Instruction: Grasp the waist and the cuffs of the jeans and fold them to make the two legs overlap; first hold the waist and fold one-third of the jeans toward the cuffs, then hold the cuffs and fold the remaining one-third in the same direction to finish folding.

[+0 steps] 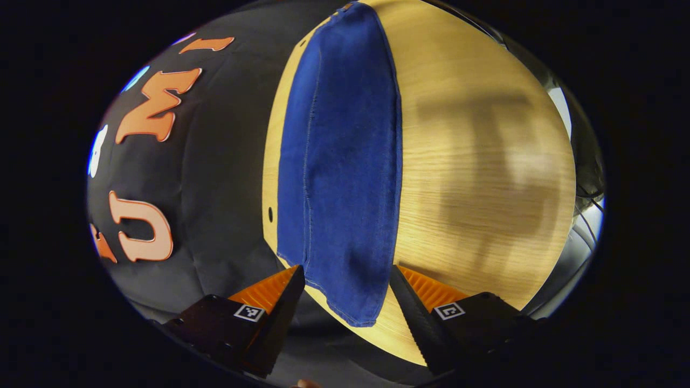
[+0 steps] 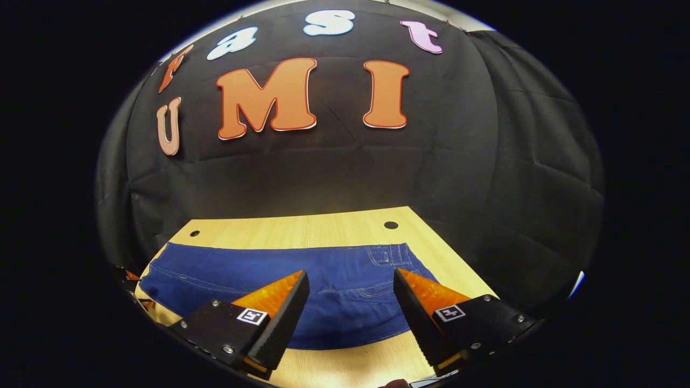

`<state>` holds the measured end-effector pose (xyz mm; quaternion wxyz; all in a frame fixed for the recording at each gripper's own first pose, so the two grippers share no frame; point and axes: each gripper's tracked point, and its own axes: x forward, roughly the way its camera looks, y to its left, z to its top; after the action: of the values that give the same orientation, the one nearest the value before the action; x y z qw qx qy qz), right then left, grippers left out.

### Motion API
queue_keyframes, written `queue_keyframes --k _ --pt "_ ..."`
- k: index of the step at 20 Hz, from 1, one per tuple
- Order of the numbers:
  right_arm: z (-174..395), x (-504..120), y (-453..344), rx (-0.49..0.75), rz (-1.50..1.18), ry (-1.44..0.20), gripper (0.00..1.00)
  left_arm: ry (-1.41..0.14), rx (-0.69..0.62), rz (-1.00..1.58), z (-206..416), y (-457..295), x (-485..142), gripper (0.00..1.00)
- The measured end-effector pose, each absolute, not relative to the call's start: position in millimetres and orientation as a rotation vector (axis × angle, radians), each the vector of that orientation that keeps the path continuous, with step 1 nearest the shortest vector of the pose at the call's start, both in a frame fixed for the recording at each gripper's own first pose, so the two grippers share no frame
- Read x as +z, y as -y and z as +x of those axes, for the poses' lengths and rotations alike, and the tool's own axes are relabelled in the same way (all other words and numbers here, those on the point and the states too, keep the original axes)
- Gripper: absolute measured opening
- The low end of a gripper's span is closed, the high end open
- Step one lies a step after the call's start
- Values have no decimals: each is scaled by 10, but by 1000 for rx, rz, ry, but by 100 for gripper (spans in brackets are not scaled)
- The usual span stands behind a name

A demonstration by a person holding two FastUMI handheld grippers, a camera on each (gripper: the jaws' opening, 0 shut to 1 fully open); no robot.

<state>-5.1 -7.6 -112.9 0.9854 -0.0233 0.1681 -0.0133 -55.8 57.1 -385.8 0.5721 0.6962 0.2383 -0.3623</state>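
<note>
Jeans (image 1: pixel 345 161): blue denim, pale stitched seams, lying flat as a long strip on the light wood-grain desk (image 1: pixel 474 178). Left gripper view: the hem end at 6 o'clock lies between the spread fingers of the left hand-held gripper (image 1: pixel 347 293), nothing pinched; bare desk from 1 to 4 o'clock, far edge close along the denim at 9. Right gripper view: waist (image 2: pixel 388 256) with belt loops at 1 o'clock, right hand-held gripper (image 2: pixel 350 302) spread above the fabric, free desk strip at 12 with two round holes.
</note>
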Motion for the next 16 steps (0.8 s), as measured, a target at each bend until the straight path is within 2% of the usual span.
queue_keyframes --k 5,6,7,8,10,12,14,16 --pt "-39 -1102 102 -39 -42 -334 97 -604 -860 1629 -454 -558 -3919 98" --pt "-30 -1105 115 -44 -35 -338 100 -604 -848 1630 -404 -558 -3922 98" --pt "-15 -1110 124 -47 -26 -342 97 -589 -846 1637 -342 -525 -3943 98" --pt "-2 -1107 128 -50 -19 -344 100 -574 -839 1652 -264 -485 -3950 98" --pt "11 -1079 108 -49 -12 -340 97 -547 -832 1671 -78 -393 -4019 98" --pt "39 -1045 104 -52 -40 -327 97 -500 -819 1696 107 -303 -4080 91" --pt "73 -1047 91 -43 -90 -319 97 -518 -845 1693 175 -264 -4228 83" --pt "114 -1086 98 -38 -149 -305 97 -527 -863 1663 123 -268 -4329 47"
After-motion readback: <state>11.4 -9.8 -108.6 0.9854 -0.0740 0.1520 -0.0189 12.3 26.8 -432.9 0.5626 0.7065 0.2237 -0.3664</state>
